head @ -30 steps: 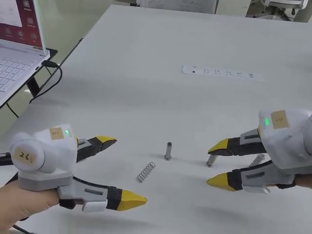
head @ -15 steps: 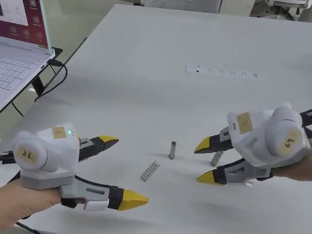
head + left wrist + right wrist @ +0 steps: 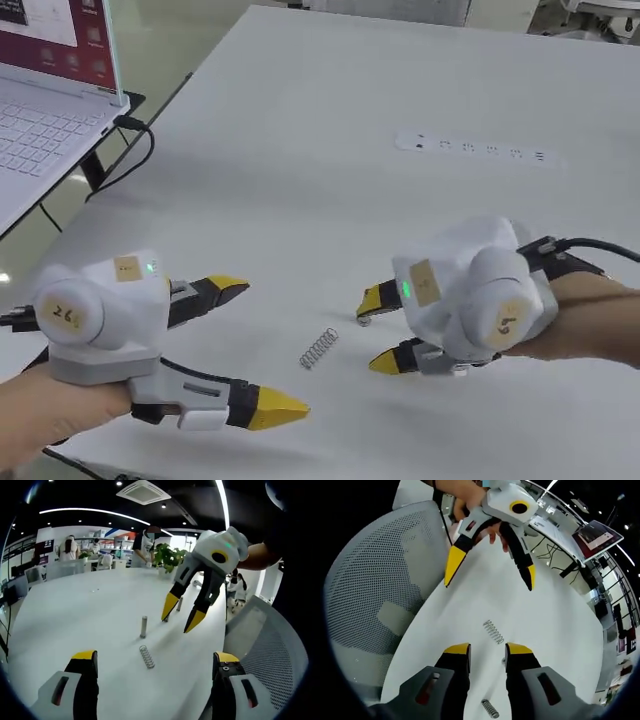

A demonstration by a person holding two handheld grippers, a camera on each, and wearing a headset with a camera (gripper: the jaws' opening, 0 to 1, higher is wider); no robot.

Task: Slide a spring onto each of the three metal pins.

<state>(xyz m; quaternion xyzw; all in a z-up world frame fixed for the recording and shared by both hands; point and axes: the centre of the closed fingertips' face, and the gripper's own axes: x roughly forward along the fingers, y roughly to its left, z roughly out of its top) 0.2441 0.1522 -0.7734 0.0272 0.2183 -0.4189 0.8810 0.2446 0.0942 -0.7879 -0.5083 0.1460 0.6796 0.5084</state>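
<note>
Over table (image 3: 300,120), left tool (image 3: 268,348) wide open, right tool (image 3: 374,331) half-open, both empty

White table (image 3: 300,150), 1 loose spring (image 3: 319,347) lying flat, upright metal pin (image 3: 144,626), white power strip (image 3: 472,150)

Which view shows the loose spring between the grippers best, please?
The right gripper view: the spring lies unobstructed just ahead of its jaws. The head view and left gripper view show it whole too, slightly smaller.
</note>
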